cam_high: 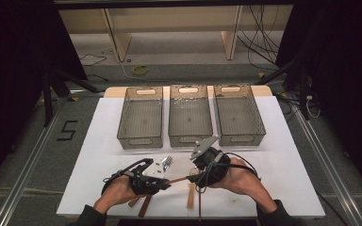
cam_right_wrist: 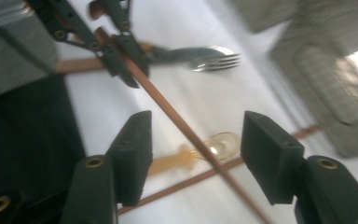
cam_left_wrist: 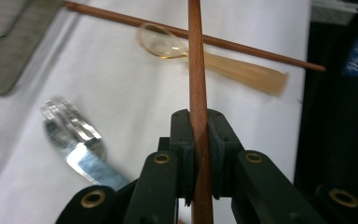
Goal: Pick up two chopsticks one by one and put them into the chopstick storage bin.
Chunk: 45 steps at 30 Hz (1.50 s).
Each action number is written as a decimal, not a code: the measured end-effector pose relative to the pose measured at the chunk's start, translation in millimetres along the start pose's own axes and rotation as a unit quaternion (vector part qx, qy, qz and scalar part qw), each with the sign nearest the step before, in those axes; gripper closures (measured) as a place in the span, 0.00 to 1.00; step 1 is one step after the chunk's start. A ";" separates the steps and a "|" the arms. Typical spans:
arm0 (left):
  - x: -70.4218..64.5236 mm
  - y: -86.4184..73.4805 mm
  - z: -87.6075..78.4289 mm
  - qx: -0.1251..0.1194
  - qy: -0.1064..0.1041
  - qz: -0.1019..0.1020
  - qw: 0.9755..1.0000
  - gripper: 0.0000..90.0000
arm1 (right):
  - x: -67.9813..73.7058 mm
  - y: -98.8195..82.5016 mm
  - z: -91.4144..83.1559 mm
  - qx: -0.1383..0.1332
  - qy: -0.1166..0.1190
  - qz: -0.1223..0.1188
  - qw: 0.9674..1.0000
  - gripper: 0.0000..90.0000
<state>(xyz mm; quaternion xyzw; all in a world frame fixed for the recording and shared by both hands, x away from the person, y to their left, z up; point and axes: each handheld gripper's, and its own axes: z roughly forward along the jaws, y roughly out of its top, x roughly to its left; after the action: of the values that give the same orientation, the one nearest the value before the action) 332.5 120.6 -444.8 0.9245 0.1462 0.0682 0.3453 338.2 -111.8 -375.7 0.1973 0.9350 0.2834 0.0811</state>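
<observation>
Left claw [cam_left_wrist: 199,140]: clamping a wooden chopstick [cam_left_wrist: 197,70] above the table [cam_high: 283,160].
Right claw [cam_right_wrist: 196,154]: gaping wide, straddling the chopstick untouched.
Open room: fork [cam_left_wrist: 74,140], spoon [cam_left_wrist: 205,58] lying nearby; near edge close.

Thin reddish-brown wooden chopstick [cam_left_wrist: 198,93], lifted above the white table [cam_left_wrist: 135,121], clamped near one end.

We see three grey bins [cam_high: 191,115] in a far row on the white table [cam_high: 283,179]. Nearer, the left gripper [cam_high: 162,181] and right gripper [cam_high: 195,175] meet at a brown stick [cam_high: 179,179].
</observation>
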 end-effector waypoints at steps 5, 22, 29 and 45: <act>9.1 -4.5 -4.9 -0.020 0.029 -0.034 0.999 0.91 | -1.9 -10.5 -10.4 -0.024 -0.023 0.042 0.999 0.44; 30.1 -15.4 -20.8 -0.059 0.086 -0.124 0.987 0.91 | -12.5 -46.1 12.1 -0.002 -0.053 0.114 0.992 0.37; 40.5 -18.4 -31.6 -0.081 0.115 -0.154 0.978 0.91 | -15.1 -51.1 19.9 0.015 -0.059 0.127 0.990 0.36; 85.7 -18.7 -58.9 -0.109 0.182 -0.221 0.952 0.91 | -16.9 -54.9 26.8 0.042 -0.064 0.138 0.987 0.36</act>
<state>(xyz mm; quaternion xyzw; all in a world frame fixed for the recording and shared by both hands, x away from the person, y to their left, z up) 396.2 197.7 -410.7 0.7979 0.3989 0.1725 0.4177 342.9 -147.3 -428.0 0.3455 0.9028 0.2390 0.0924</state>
